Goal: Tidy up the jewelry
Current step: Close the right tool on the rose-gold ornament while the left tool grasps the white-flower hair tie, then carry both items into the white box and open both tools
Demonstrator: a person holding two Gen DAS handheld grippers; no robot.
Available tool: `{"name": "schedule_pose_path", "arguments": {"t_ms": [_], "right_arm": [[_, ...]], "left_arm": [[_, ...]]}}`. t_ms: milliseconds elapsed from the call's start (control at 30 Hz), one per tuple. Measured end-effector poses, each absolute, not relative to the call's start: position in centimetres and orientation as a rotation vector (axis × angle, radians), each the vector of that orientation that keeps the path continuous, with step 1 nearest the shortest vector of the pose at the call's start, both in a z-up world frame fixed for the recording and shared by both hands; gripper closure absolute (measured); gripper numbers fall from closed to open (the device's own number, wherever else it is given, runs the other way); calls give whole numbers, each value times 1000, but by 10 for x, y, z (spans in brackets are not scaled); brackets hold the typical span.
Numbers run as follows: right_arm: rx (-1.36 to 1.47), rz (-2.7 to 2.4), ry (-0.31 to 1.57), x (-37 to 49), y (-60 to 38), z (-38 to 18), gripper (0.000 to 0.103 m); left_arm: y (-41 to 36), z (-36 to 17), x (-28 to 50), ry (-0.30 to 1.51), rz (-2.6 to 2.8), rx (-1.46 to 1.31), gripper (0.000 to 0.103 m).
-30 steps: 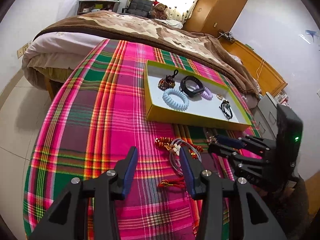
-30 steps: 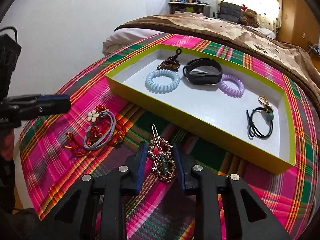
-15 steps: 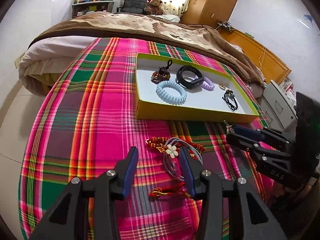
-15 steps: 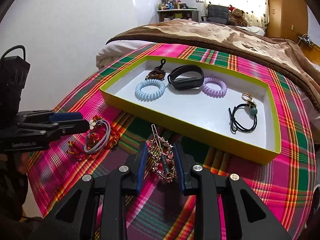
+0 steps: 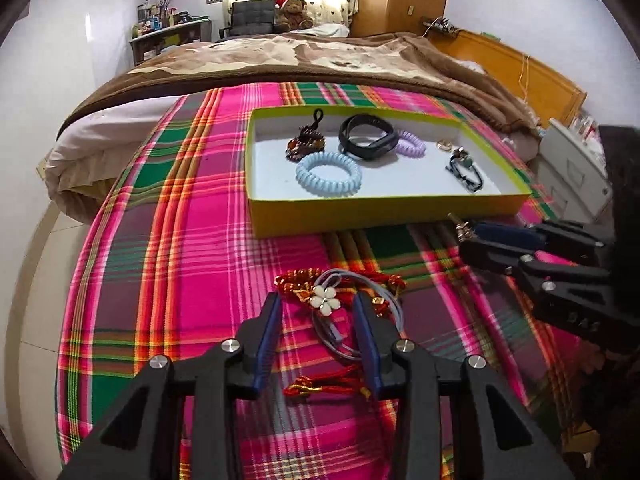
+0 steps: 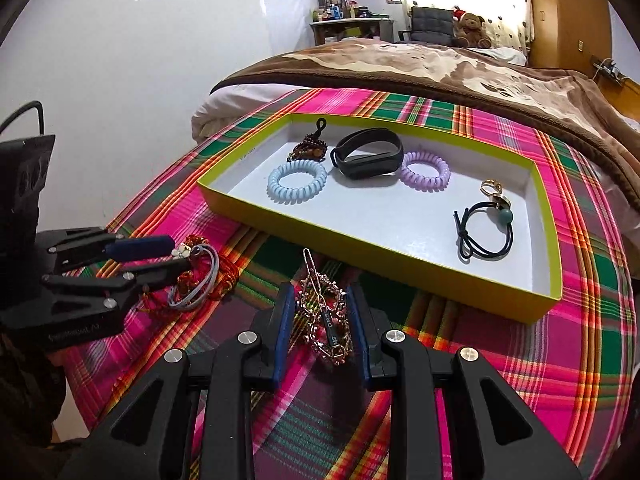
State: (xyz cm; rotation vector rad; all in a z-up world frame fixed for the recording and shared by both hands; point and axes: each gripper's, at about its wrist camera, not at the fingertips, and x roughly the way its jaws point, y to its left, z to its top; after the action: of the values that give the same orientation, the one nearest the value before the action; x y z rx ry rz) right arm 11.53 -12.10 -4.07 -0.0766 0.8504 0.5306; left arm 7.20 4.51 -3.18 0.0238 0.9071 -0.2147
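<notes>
Our right gripper [image 6: 319, 314] jaws clamp the gold hair clip [image 6: 322, 312], long axis pointing up-frame at the yellow tray [image 6: 372, 240] just ahead. Our left gripper [image 5: 318, 306] jaws gape over the flower bracelet pile [image 5: 325, 300], lower centre.

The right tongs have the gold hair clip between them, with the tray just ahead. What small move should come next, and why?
Probably carry it forward over the near wall of the yellow cardboard tray and set it on the bare white floor. The right tongs are shut on the spiky gold metal hair clip, which sits short of that wall. The left tongs stand open around a white flower charm.
</notes>
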Motion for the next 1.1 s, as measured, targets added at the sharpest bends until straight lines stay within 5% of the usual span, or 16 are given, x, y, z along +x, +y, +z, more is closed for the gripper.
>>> {"name": "schedule_pose_path", "arguments": {"t_ms": [300, 1100], "right_arm": [[-65, 531, 852, 115, -122, -41, 76], [-37, 513, 814, 109, -134, -25, 76]], "left_arm": [[40, -33, 72, 919, -229, 30, 85], [44, 2, 65, 836, -264, -38, 86]]}}
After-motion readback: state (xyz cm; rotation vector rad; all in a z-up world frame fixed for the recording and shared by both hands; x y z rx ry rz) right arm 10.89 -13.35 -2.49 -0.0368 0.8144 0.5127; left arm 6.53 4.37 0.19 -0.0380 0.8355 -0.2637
